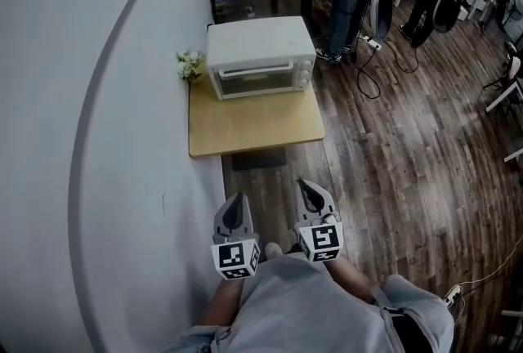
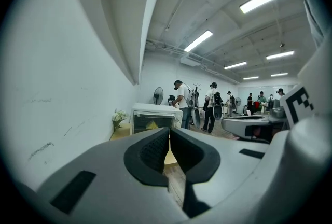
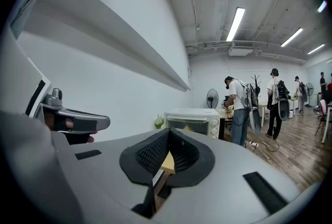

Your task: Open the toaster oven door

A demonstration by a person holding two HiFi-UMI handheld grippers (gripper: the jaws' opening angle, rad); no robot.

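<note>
Wood-plank floor (image 1: 392,163) meets a white wall, where a low wooden table (image 1: 253,127) carries the white toaster oven (image 1: 260,57), door closed, at its far end. Left gripper (image 1: 237,200) and right gripper (image 1: 309,188) hover well short of the table, both pinched together on nothing.

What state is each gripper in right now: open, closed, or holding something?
Left gripper: closed, holding nothing.
Right gripper: closed, holding nothing.
</note>
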